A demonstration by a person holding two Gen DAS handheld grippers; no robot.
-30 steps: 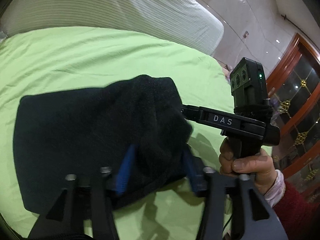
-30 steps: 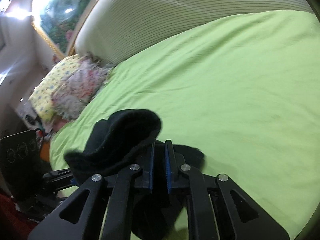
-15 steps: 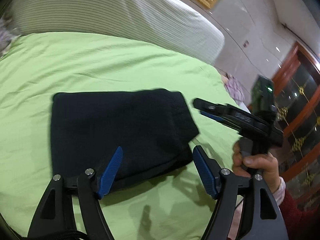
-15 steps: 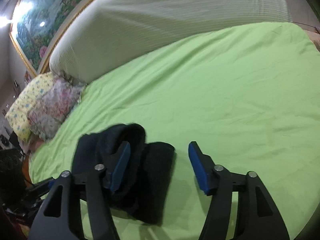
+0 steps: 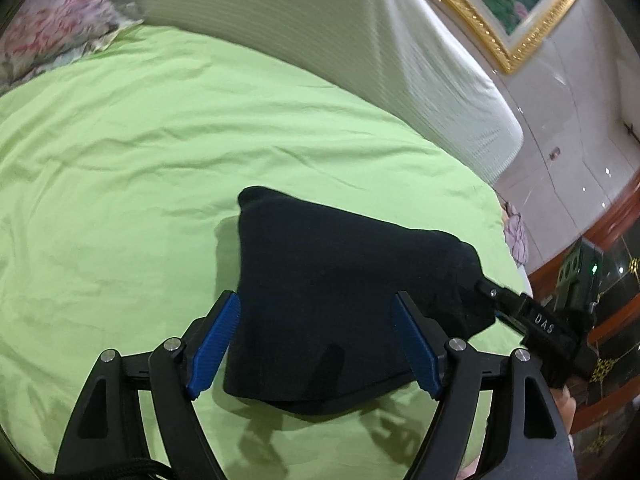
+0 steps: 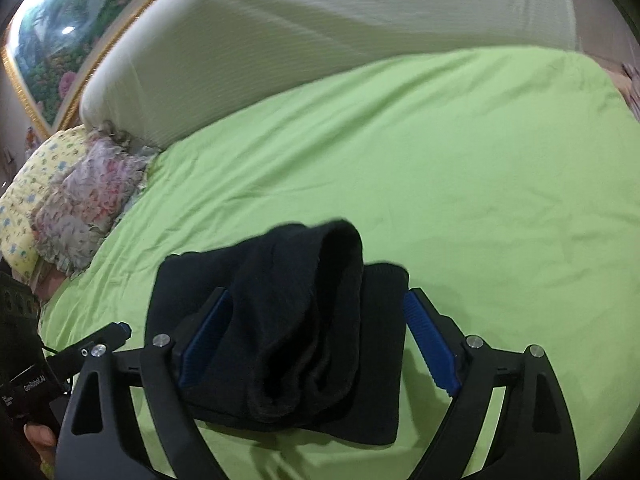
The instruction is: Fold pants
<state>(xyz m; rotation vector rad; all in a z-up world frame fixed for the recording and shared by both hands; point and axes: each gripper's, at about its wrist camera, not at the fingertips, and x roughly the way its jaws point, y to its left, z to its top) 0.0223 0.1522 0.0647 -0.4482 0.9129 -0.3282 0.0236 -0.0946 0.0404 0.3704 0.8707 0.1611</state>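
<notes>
1. Left wrist view: My left tool point(image 5: 316, 344) is spread wide, its blue pads point(image 5: 214, 346) on either side of the near edge of the black pants point(image 5: 332, 292), gripping nothing.
2. Left wrist view: The pants lie as a folded bundle on the green bed sheet point(image 5: 120, 160). Their right corner is lifted and runs up to the tip of my right tool point(image 5: 494, 304), which reaches in from the right. That tip is buried in the cloth, so from here I cannot tell whether it pinches the cloth.
3. Left wrist view: A striped white headboard point(image 5: 320, 40) stands behind the bed, with a gold-framed picture point(image 5: 516, 4) on the wall above it.
4. Right wrist view: My right tool point(image 6: 316, 344) is spread, one pad on each side of the pants point(image 6: 288, 320). A raised hump of cloth sits between the pads, on top of the flatter folded layer.
5. Right wrist view: The tip of my left tool point(image 6: 116, 330) is at the left edge of the pants. Floral pillows point(image 6: 72, 208) lie at the far left of the bed.
</notes>
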